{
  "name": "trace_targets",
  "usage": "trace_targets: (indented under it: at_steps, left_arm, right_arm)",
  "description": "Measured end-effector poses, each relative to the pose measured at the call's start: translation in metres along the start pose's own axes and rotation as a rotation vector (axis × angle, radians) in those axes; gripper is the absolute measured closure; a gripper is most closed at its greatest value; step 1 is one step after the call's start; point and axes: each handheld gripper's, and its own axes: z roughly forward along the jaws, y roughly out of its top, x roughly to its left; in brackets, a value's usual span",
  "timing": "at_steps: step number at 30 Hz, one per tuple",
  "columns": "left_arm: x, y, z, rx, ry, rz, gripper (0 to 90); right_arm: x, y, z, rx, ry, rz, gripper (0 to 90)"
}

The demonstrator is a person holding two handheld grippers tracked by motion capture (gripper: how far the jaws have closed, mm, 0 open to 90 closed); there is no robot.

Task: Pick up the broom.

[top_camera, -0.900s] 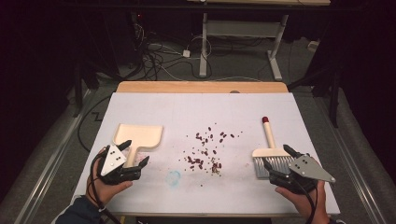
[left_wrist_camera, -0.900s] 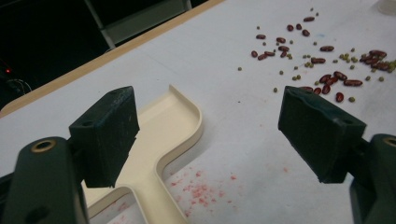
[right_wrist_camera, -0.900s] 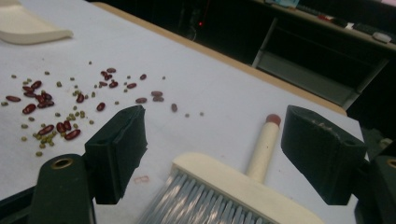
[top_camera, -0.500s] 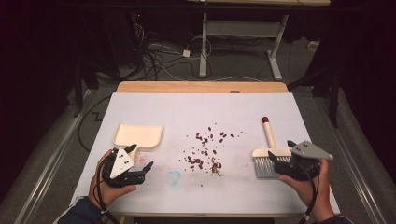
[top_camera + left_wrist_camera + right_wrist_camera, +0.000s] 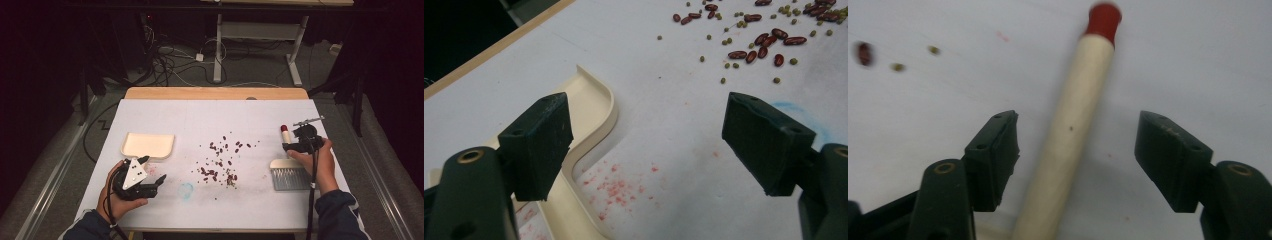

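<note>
My right claw [image 5: 1075, 150] has advanced over the brush handle [image 5: 1073, 135], open astride it. My left claw [image 5: 644, 145], open, sits beside the dustpan [image 5: 591, 107].

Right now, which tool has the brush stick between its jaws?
The right tool. Its open jaws sit on either side of the brush handle with the red tip. The left tool is open by the cream dustpan instead.

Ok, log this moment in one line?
left gripper: open, by dustpan | right gripper: open, straddling brush handle, not gripping | beans: scattered mid-table, unswept
</note>
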Motion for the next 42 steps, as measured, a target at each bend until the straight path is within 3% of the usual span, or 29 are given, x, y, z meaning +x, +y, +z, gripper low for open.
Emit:
trace_targets:
  at_steps: [2,3,5,12,16,21,26,33,37,41,42]
  left_arm:
    - [-0.001,0.0,0.0,0.003,-0.003,0.0,19.6]
    - [-0.001,-0.001,0.001,0.005,-0.003,0.003,19.6]
    - [-0.001,-0.001,0.002,0.013,-0.003,0.013,19.7]
    - [-0.003,0.001,0.002,0.021,0.0,0.023,19.8]
    - [-0.004,0.001,0.004,0.031,-0.001,0.025,20.3]
    - [-0.004,0.0,0.003,0.032,0.001,0.025,20.5]
    - [-0.004,0.001,0.002,0.026,0.004,0.026,20.5]
    - [-0.003,0.005,0.001,0.001,-0.01,-0.002,20.6]
    - [-0.006,0.017,0.003,-0.044,-0.064,-0.055,20.9]
    - [-0.022,0.04,0.014,-0.076,-0.155,-0.056,21.5]
    - [-0.022,0.04,0.014,-0.076,-0.155,-0.056,21.8]
  right_arm:
    - [-0.004,-0.001,0.015,0.032,0.016,0.031,41.1]
    - [-0.006,-0.001,0.015,0.01,0.038,0.049,44.2]
    - [-0.005,-0.002,0.015,-0.009,0.046,0.046,60.4]
    - [0.0,-0.004,0.015,-0.042,0.036,0.028,65.9]
    - [0.004,-0.005,0.015,-0.057,0.028,-0.02,70.2]
    - [0.002,-0.008,0.009,-0.099,0.045,-0.009,70.2]
    - [-0.001,-0.015,-0.014,-0.226,0.071,0.004,70.2]
    - [0.006,-0.03,-0.059,-0.434,0.095,-0.04,70.1]
    - [0.013,-0.044,-0.077,-0.531,0.115,-0.061,70.1]
    - [0.021,-0.056,-0.095,-0.614,0.145,-0.095,70.2]
    - [0.021,-0.056,-0.095,-0.614,0.145,-0.095,70.2]
